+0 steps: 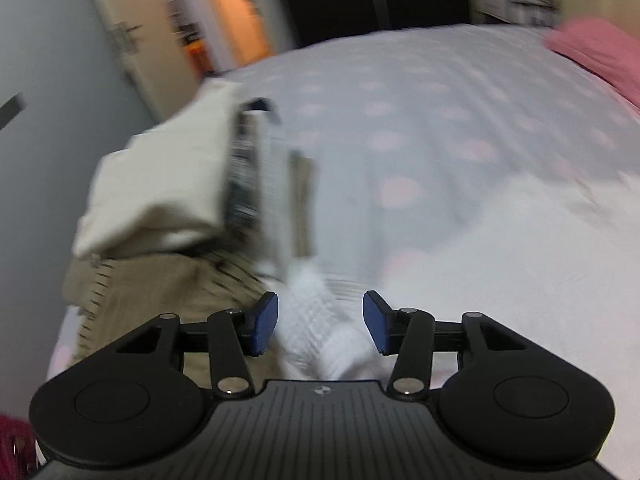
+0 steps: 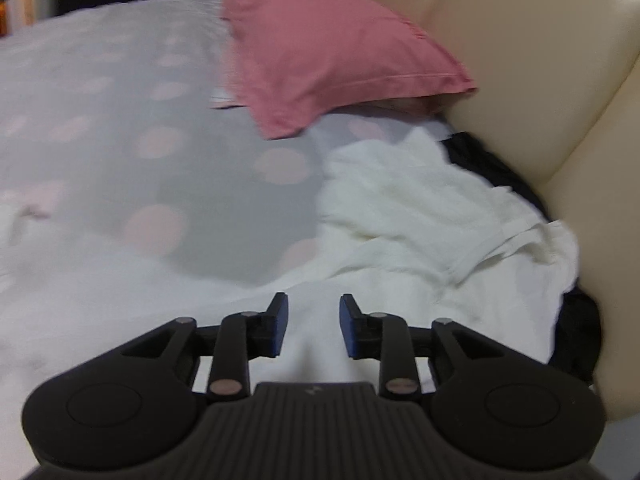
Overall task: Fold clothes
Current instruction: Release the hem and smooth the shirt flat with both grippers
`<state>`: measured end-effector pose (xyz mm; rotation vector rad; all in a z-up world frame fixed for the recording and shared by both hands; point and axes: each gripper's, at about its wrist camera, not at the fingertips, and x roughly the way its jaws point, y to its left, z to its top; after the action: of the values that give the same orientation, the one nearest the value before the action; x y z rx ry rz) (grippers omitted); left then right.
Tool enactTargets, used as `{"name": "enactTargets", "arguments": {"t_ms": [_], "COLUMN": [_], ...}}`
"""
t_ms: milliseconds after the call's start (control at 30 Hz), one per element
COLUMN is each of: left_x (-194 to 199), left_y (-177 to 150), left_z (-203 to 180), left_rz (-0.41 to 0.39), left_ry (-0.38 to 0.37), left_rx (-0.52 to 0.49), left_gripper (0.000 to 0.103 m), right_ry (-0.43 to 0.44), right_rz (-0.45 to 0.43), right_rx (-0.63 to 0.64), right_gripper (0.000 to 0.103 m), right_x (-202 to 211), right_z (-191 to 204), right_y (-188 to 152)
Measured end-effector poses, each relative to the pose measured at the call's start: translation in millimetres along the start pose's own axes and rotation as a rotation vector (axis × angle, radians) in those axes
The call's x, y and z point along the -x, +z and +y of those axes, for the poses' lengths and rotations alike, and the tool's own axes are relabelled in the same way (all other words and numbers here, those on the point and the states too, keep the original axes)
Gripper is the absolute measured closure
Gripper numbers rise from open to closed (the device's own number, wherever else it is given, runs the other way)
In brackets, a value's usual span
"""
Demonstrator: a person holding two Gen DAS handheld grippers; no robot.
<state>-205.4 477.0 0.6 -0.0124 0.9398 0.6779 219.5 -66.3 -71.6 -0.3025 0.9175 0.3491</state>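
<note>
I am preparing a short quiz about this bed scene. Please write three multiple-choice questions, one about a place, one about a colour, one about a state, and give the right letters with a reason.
1. Where does the pink pillow lie?
A. On the floor
B. On the bed, against the cream headboard
C. On the stack of folded clothes

2. What colour is the garment under the right gripper?
A. White
B. Dark blue
C. Green

3. How does the left gripper stand?
A. Shut on the pillow
B. Shut on a hanger
C. Open, pads apart over the white garment

Answers: 1 B, the pillow rests on the dotted bedcover beside the headboard. 2 A, the cloth below is white. 3 C, a clear gap shows between its blue pads.
</note>
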Motion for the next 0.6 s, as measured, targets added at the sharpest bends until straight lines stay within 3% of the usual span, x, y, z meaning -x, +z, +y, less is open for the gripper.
{"name": "enactTargets", "arguments": {"t_ms": [100,300,400,600], "left_x": [19.4,38.4,36.9,30.5], "left_y": [-29.1,-92.2,-120.1,-159.5], "left_z": [-28.5,-78.2,-98.0,-122.4], "left_rz": [0.043,0.218,0.301,0.445], "left_ry": [-0.110,-0.352,-0.417,-0.503], "left_rx": [-0.065,-0.196,-0.275,-0.396], "left_gripper": [0.057,0.057,0.057,0.057], "right_ry": [0.128,0.338,0.408,0.458], "right_rz": [0.019,0.133,0.190,0.348], "right_rx": [0.004,0.057,0.095,0.166], "right_gripper": [0.065,0.060,0.058,0.056], "right_x": [30.5,82.2,104.6,124.7], "right_z": [21.0,65.6,82.2,98.2], "right_y": [-22.4,-85.2,-119.1,-183.5]}}
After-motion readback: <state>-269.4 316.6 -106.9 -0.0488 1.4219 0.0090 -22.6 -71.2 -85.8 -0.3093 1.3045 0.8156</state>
